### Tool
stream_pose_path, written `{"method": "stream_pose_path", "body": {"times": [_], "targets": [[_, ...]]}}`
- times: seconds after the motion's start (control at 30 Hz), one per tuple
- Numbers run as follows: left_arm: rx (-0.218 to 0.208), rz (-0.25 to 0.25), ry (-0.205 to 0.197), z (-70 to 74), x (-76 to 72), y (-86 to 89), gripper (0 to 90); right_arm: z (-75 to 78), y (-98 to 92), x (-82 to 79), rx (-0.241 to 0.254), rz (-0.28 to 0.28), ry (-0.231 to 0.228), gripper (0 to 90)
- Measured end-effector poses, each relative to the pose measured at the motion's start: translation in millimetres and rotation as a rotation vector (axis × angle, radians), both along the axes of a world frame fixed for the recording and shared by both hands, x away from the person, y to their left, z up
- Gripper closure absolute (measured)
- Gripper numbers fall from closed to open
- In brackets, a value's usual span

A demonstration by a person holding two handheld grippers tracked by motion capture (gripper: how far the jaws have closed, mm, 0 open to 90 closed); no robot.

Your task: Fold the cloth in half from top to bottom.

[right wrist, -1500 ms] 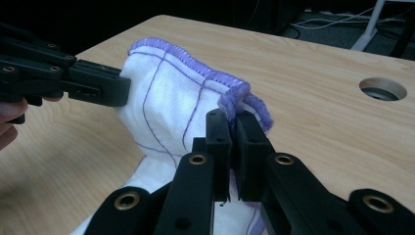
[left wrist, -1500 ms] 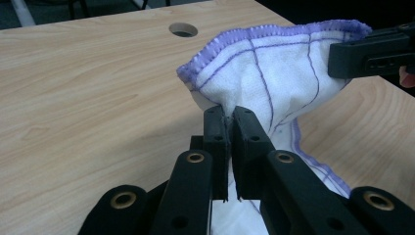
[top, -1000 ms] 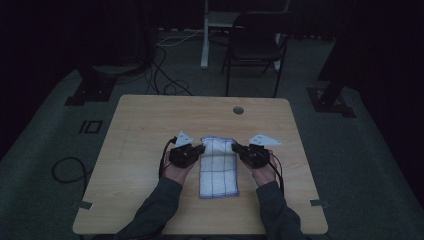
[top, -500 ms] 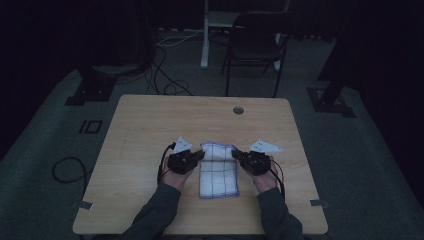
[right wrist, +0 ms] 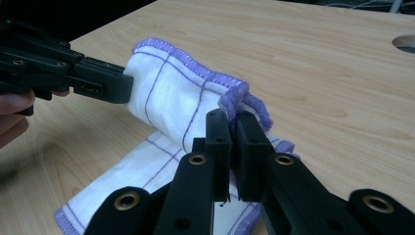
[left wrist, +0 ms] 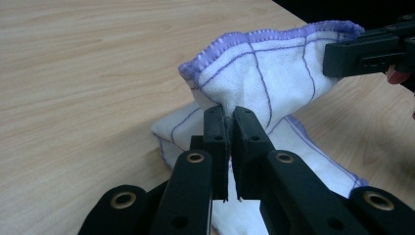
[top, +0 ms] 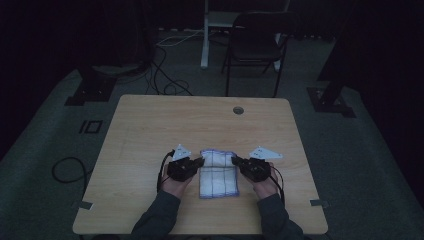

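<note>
White cloth (top: pixel 218 173) is pinched at its far corners: left hand-held gripper (left wrist: pixel 229 128) clamped on one, right hand-held gripper (right wrist: pixel 233 128) on the other. Far edge is held raised between them; the rest lies on the desk (top: pixel 150 130).

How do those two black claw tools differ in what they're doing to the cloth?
The left gripper pinches the cloth at its left far corner; the right gripper pinches the right far corner. In the high view they point toward each other. Both are shut on the cloth, lifting its far edge off the table.
</note>
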State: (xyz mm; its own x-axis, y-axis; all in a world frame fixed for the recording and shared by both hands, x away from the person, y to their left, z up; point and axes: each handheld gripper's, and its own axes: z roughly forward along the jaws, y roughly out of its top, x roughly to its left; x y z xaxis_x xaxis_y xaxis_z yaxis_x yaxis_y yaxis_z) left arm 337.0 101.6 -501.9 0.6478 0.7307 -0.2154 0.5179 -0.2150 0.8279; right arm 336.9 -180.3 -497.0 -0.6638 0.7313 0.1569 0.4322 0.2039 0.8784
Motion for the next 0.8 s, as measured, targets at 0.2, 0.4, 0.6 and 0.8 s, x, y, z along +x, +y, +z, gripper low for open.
{"method": "stream_pose_path", "body": {"times": [0.2,0.4,0.6,0.8], "targets": [[-0.005,-0.001,0.007,-1.6,-3.9,1.0,85.8,-4.3,-0.6,-4.1,0.011,-0.002,0.012,87.0],[-0.021,0.010,0.008,1.1,-6.0,4.3,82.4,-4.4,0.1,-6.6,0.017,0.006,0.014,87.0],[-0.029,0.021,-0.003,4.2,-9.4,9.1,80.5,-7.6,1.4,-10.5,0.013,0.013,0.019,87.0],[-0.041,0.051,-0.019,11.4,-8.5,17.0,80.2,-13.7,2.8,-13.6,-0.001,0.022,0.035,87.0]]}}
